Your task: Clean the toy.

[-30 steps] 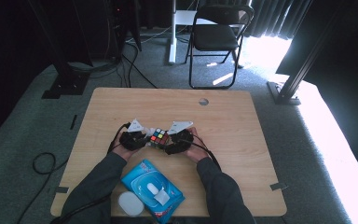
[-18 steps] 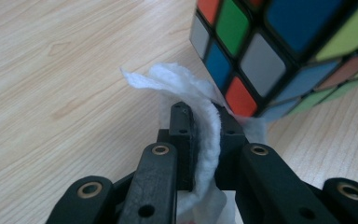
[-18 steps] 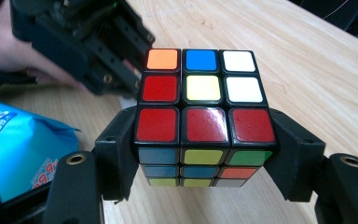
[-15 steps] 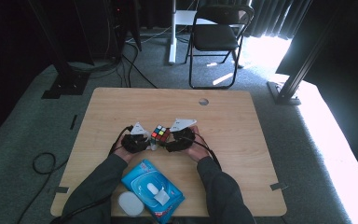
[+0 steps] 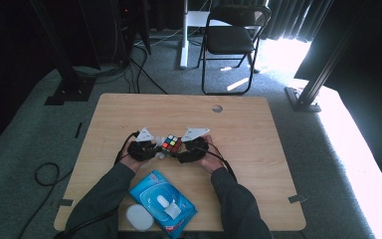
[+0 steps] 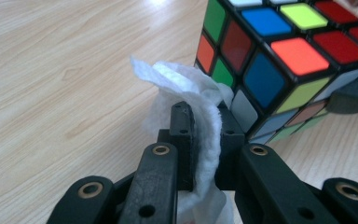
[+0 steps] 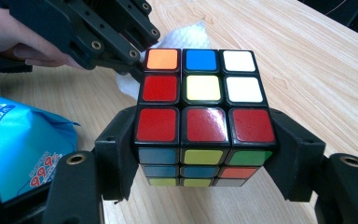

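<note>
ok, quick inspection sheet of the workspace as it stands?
Surface: wooden table, bare around the work.
Job's things: puzzle cube; white wipe against its side.
Clutter: blue wipes pack, white lid at the near edge.
Grippers: left gripper shut on the wipe; right gripper shut on the cube.
Cables: black cable looped on the floor.
Surroundings: folding chair, grey carpet.
</note>
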Demonstrator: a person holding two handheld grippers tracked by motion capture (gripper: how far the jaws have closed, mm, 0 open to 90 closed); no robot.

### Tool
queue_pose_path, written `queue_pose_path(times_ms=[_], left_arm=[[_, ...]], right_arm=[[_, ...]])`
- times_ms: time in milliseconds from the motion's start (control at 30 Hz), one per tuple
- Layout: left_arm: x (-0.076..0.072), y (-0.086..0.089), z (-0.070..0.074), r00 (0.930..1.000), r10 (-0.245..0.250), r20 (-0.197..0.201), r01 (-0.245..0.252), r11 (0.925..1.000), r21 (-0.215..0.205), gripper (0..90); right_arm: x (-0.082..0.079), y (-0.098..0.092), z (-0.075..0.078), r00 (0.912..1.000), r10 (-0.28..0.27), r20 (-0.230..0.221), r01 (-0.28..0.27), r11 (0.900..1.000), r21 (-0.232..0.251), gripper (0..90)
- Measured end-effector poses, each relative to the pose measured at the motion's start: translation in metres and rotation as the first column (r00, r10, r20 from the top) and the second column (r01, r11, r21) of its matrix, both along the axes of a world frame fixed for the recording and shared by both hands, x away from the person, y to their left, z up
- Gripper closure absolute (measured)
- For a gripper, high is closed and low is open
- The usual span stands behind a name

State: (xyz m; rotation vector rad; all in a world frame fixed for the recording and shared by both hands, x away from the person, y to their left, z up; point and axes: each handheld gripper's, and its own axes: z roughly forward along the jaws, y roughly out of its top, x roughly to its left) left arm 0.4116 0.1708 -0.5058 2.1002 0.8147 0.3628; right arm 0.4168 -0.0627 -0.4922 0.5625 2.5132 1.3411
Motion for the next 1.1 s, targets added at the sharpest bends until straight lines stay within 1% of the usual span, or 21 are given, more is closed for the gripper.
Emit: queue_pose_path(times_ms=[33,100,200,300,400,467,567,633,733,933,967,1100], left_arm=[[0.000,0.000,0.000,1.0000,0.000,0.000,0.000,1.0000,0.000,81.8],[0.000,0.002,0.003,1.0000,0.003,0.006,-0.003,0.9998,-0.018,81.8],[-0.001,0.002,0.010,0.9998,0.002,0.020,-0.001,0.9991,-0.043,81.9],[-0.002,0.002,0.017,0.9995,-0.006,0.032,0.008,0.9983,-0.057,81.9],[-0.002,0.005,0.022,0.9994,-0.012,0.032,0.015,0.9944,-0.104,81.9],[-0.003,0.006,0.026,0.9993,-0.018,0.033,0.022,0.9905,-0.136,81.9],[-0.004,0.006,0.033,0.9987,-0.025,0.045,0.032,0.9848,-0.171,81.9],[-0.005,0.006,0.036,0.9981,-0.026,0.055,0.036,0.9841,-0.174,81.9],[-0.005,0.007,0.038,0.9980,-0.033,0.054,0.042,0.9820,-0.184,81.8],[-0.005,0.006,0.037,0.9981,-0.039,0.047,0.046,0.9835,-0.175,81.8],[-0.004,0.004,0.034,0.9985,-0.038,0.041,0.044,0.9862,-0.160,81.8],[-0.004,0.002,0.028,0.9991,-0.029,0.031,0.032,0.9923,-0.120,81.7]], right_arm=[[0.000,0.000,0.000,1.0000,0.000,0.002,0.000,1.000,-0.005,34.3],[0.000,0.000,-0.001,1.0000,0.002,0.003,-0.002,1.000,-0.013,34.3],[-0.001,0.002,-0.005,0.9999,0.011,0.002,-0.011,0.999,-0.034,34.3],[-0.003,0.004,-0.010,0.9999,0.015,-0.008,-0.015,0.999,-0.043,34.3],[-0.003,0.005,-0.013,0.9998,0.014,-0.014,-0.014,0.999,-0.051,34.3],[-0.003,0.005,-0.014,0.9997,0.014,-0.018,-0.014,0.998,-0.054,34.3],[-0.003,0.006,-0.016,0.9997,0.016,-0.018,-0.018,0.998,-0.067,34.3],[-0.003,0.006,-0.018,0.9997,0.014,-0.021,-0.015,0.997,-0.073,34.3],[-0.003,0.005,-0.021,0.9997,0.011,-0.024,-0.012,0.997,-0.074,34.3],[-0.002,0.003,-0.020,0.9997,0.001,-0.023,-0.002,0.998,-0.062,34.3],[-0.002,0.002,-0.019,0.9998,0.000,-0.021,-0.002,0.998,-0.059,34.3],[-0.003,0.001,-0.015,0.9999,-0.003,-0.012,0.002,0.999,-0.048,34.3]])
